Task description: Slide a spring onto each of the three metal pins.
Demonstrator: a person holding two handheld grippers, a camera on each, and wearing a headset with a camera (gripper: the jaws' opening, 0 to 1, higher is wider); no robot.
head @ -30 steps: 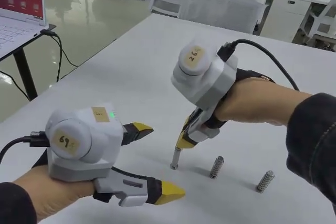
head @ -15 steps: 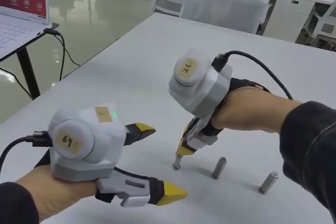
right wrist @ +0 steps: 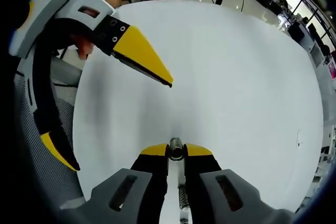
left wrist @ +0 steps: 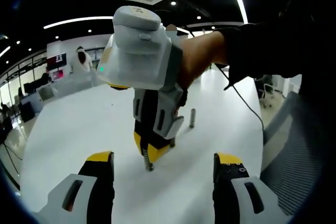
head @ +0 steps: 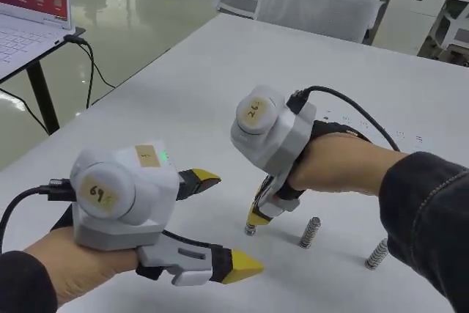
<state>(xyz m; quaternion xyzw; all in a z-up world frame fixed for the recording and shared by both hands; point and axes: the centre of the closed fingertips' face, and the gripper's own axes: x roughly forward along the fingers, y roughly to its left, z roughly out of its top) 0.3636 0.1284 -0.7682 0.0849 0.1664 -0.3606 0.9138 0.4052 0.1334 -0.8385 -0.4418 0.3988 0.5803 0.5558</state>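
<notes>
Downward travel of the right gripper (head: 256, 219) is the change from the earlier head view: its yellow tips now sit close above the white table (head: 183, 93), and much less of the upright stem shows beneath them.

Right gripper: pointed steeply down at the table and clenched. The right gripper view shows its jaws drawn together on the held spring (right wrist: 182, 198), whose coils run up between them toward a round end at the tips.

Left gripper (head: 236, 221): held level, just left of the work and nearer the person, with its jaws spread wide and nothing between them. It touches neither the stem nor the other gripper.

Governing relation: the spring's long axis is upright and in line with the right gripper's jaws. The third pin (head: 250, 230) stands directly below the tips, so any remaining travel is judged to be straight down along that axis. In the left gripper view a ribbed stub projects below the tips to the table, but where spring ends and pin begins cannot be told.

Finished items: the near spring (head: 310, 232) and the far spring (head: 377, 253) stand upright to the right, apart from each other and from the gripper.
</notes>
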